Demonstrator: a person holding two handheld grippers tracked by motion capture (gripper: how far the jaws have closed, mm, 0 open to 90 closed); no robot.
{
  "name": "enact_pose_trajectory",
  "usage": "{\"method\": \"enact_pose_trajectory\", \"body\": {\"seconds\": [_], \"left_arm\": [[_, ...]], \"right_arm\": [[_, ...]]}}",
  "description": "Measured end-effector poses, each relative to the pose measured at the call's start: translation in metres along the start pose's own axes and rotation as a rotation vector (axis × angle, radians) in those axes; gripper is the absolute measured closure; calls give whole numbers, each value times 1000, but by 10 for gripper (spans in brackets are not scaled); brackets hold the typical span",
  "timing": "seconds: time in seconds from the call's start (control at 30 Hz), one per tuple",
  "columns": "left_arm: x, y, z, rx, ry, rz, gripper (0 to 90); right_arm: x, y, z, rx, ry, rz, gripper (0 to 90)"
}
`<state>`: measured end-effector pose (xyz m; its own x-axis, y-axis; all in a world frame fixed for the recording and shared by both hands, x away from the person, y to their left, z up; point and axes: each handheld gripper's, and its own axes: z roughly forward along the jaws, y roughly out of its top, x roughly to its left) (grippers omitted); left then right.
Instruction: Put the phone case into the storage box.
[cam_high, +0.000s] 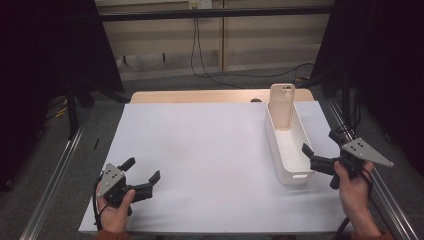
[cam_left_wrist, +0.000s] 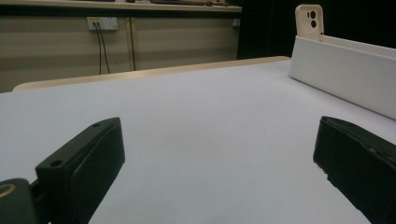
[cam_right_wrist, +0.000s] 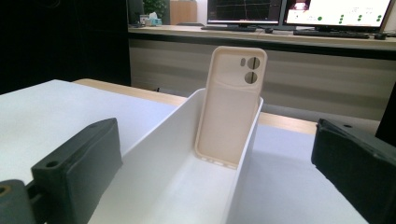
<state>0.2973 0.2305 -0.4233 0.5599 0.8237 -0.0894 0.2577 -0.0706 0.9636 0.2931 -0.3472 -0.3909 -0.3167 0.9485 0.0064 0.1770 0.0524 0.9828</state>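
A cream phone case (cam_high: 282, 105) (cam_right_wrist: 231, 106) stands upright, leaning against the far end wall of a long white bin (cam_high: 290, 146) (cam_right_wrist: 187, 154) at the right of the white table mat (cam_high: 210, 160). Its top also pokes above the bin wall (cam_left_wrist: 345, 70) as the phone case (cam_left_wrist: 309, 19) in the left gripper view. My right gripper (cam_high: 320, 144) is open just right of the bin's near end, jaws empty. My left gripper (cam_high: 142, 170) rests open near the front left of the mat, holding nothing.
The wooden table edge (cam_high: 200, 96) shows beyond the mat. Metal rails (cam_high: 55, 175) run along both sides. Cables hang from a wall socket (cam_left_wrist: 102, 22) behind. Monitors (cam_right_wrist: 299, 10) sit on a desk in the background.
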Motion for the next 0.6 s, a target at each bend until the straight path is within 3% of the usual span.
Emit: {"method": "enact_pose_trajectory", "body": {"seconds": [0.6], "left_arm": [[-2,-1,-3,-1,-5,2,22]], "right_arm": [[8,-25,-39,-15,-37,37,11]]}}
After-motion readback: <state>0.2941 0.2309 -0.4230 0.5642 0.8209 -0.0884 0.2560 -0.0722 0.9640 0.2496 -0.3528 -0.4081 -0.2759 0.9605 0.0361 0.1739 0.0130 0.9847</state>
